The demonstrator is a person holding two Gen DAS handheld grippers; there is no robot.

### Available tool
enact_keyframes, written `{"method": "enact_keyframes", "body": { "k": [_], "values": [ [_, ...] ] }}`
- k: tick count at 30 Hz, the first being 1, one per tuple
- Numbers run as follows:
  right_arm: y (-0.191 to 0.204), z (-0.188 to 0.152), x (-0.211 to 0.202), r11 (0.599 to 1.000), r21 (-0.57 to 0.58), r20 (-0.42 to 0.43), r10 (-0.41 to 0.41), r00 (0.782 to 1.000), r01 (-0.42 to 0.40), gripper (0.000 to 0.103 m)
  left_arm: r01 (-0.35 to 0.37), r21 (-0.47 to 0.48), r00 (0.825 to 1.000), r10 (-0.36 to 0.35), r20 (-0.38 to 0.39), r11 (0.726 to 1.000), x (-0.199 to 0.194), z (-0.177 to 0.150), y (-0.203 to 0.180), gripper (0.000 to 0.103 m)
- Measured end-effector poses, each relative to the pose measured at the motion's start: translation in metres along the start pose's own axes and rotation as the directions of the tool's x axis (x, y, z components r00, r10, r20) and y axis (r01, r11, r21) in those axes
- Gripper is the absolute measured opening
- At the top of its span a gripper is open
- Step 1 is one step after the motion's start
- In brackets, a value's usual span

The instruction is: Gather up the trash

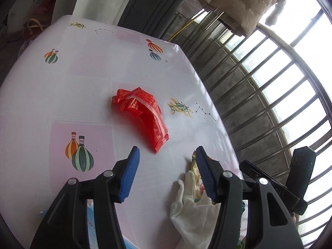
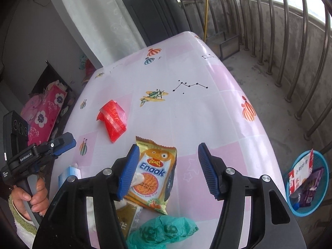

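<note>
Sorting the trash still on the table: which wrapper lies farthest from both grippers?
The red wrapper, crumpled alone mid-table. The yellow Enaak snack packet and the green plastic bag lie right under the right gripper.

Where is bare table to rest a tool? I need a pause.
Free: far half of the table, beyond the red wrapper, and its right side toward the railing. Crowded: near edge, with the Enaak packet, white cloth and green bag.

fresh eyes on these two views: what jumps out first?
The crumpled red wrapper lies alone mid-table on the pink balloon-print tablecloth. Nearer, the yellow snack packet lies flat beside a green bag, between the open right tongs. A blue basket of wrappers sits on the floor, right of the table.
</note>
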State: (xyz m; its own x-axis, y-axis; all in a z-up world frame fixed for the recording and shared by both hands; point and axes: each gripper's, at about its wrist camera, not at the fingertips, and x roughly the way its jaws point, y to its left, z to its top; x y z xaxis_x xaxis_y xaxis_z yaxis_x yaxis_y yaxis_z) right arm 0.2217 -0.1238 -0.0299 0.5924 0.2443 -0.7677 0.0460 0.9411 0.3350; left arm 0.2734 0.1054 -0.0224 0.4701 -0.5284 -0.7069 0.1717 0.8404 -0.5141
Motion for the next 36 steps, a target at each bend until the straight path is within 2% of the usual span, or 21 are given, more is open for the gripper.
{"method": "enact_keyframes", "body": {
  "k": [3,9,11,13,15,18,20,24,26,29,33,36],
  "values": [
    [-0.006,0.003,0.011,1.0,0.03,-0.017,-0.001,1.0,0.002,0.056,-0.031,-0.026,0.999,0.031,-0.035,0.999,0.026,0.017,0.005,0.054],
    [-0.017,0.0,0.022,0.998,0.063,-0.038,0.0,0.999,0.003,0.056,-0.18,-0.011,0.981,0.178,-0.074,0.984,0.072,0.039,0.007,0.054],
    [-0.02,-0.001,0.023,0.998,0.07,-0.041,0.0,0.999,0.003,0.056,-0.208,-0.001,0.976,0.208,-0.066,0.978,0.078,0.04,0.008,0.049],
    [-0.024,-0.003,0.021,0.997,0.078,-0.038,-0.001,0.999,0.004,0.056,-0.224,0.022,0.973,0.225,-0.054,0.974,0.079,0.039,0.006,0.035],
    [-0.028,-0.004,0.018,0.997,0.083,-0.034,0.001,0.999,0.002,0.056,-0.206,0.016,0.977,0.207,-0.056,0.978,0.077,0.036,0.009,0.025],
    [-0.034,-0.006,0.011,0.996,0.088,-0.024,-0.003,1.0,0.005,0.056,-0.196,0.024,0.98,0.197,-0.036,0.98,0.064,0.034,0.007,0.019],
    [-0.038,-0.007,0.004,0.995,0.095,-0.013,-0.003,1.0,0.004,0.056,-0.17,0.043,0.985,0.17,-0.009,0.985,0.046,0.031,0.002,0.019],
    [-0.044,-0.009,-0.018,0.995,0.101,0.022,0.005,1.0,-0.008,0.056,-0.075,0.091,0.997,0.073,0.025,0.993,-0.005,0.015,-0.013,0.019],
    [-0.044,-0.013,-0.03,0.995,0.095,0.037,0.013,0.999,-0.017,0.056,-0.028,0.11,0.999,0.025,0.031,0.994,-0.031,0.0,-0.018,0.019],
    [-0.042,-0.02,-0.043,0.996,0.08,0.042,0.029,0.999,-0.033,0.056,0.002,0.126,0.999,-0.006,0.036,0.992,-0.066,-0.029,-0.019,0.019],
    [-0.036,-0.034,-0.055,0.996,0.063,0.029,0.054,0.998,-0.056,0.056,0.016,0.099,0.997,-0.023,0.074,0.995,-0.104,-0.073,-0.011,0.019],
    [-0.031,-0.043,-0.057,0.996,0.053,0.009,0.067,0.998,-0.068,0.056,0.013,0.08,0.995,-0.02,0.093,0.997,-0.119,-0.105,-0.006,0.019]
  ]
}}
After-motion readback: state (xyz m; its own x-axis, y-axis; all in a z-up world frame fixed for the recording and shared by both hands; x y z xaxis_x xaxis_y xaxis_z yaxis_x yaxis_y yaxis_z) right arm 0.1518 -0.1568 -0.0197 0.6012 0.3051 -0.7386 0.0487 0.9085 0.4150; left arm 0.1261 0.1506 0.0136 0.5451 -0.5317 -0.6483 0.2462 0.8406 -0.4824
